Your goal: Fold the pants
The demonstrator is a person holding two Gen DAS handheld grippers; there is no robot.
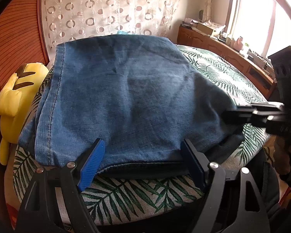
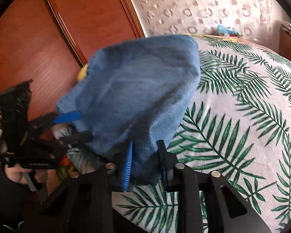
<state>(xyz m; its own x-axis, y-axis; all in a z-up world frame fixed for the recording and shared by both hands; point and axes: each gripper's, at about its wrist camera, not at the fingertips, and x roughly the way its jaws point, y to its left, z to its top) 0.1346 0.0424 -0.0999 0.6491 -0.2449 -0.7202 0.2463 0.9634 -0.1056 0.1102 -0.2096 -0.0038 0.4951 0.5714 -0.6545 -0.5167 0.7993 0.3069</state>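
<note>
The left gripper (image 1: 143, 162) stands with its jaws wide, one blue ribbed pad (image 1: 92, 167) on each side of the near edge of the folded blue denim pants (image 1: 126, 97). The cloth edge lies in the gap between them, and neither pad presses on it.

The right gripper (image 2: 145, 163) has its jaws narrow, with a bunched corner of the pants (image 2: 133, 97) between them; the pads sit against the cloth on both sides and pinch it. No earlier picture is given to compare.

The pants rest on a bed with a white cover printed with green palm leaves (image 1: 141, 196), near its left side, folded into a thick, roughly square stack with a stitched hem along the left edge.

The left wrist view shows things the other does not: a yellow plush toy with dark stripes (image 1: 13, 97) touching the pants' left side, a long wooden sideboard with clutter (image 1: 219, 48) under a bright window (image 1: 261, 19), and the right gripper reaching in from the right at the pants' corner. The right wrist view shows the left gripper (image 2: 67, 124) from the side, a hand (image 2: 15, 174) on its handle, a wide bare stretch of the bed cover (image 2: 242, 116), and only a sliver of the yellow toy. Both show the curtain with ring patterns (image 1: 106, 9) and the reddish wooden panel (image 2: 38, 38).

Counted: one pair of pants, two grippers, one plush toy, one visible hand.
</note>
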